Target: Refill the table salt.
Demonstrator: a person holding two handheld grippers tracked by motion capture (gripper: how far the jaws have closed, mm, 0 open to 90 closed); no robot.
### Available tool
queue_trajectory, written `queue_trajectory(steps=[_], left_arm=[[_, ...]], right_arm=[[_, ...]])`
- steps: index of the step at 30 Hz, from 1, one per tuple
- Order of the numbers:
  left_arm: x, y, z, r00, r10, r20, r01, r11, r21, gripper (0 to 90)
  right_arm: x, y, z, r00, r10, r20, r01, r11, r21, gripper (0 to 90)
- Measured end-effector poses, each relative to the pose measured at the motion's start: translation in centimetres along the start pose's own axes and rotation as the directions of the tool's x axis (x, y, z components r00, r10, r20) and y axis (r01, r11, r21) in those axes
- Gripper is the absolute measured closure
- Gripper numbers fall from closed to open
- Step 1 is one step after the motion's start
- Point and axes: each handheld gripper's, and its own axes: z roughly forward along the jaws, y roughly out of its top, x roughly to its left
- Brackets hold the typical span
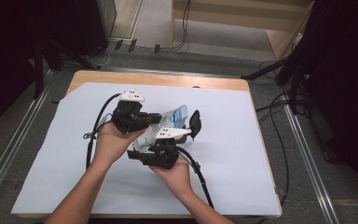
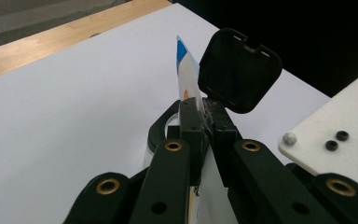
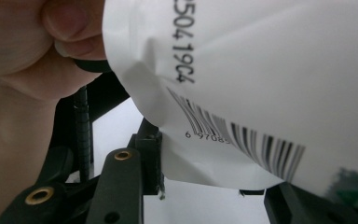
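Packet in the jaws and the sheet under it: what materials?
Packet: looks like thin plastic film, white and slightly glossy, creasing softly, with printed barcode; a blue corner shows in the left gripper view. Sheet: matte white, probably paper or thin board, flat over the wooden table.

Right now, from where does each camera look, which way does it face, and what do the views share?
High view: above the person's side, facing forward and down on the table; forearms, left gripper, right gripper.
Left gripper view: rides the left gripper, looking along jaws shut on the white packet.
Right gripper view: rides the right gripper, close under the packet's barcode; a hand shows.
Shared: the packet appears in all three views.
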Motion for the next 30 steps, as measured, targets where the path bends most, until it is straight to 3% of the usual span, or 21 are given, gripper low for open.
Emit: queue_trajectory(steps=[12, 30], left_arm=[[-0.11, 0.11, 0.13, 0.9999, 0.003, 0.012, -0.003, 1.0, 0.0, 86.5], [-0.05, 0.97, 0.2, 0.9998, -0.002, 0.019, 0.002, 0.9996, 0.03, 85.7]], right_arm=[[-0.35, 0.1, -0.1, 0.9981, 0.044, -0.044, -0.044, 0.999, -0.015, 63.7], [-0.47, 0.62, -0.14, 0.9969, 0.051, -0.06, -0.052, 0.998, -0.023, 63.6]])
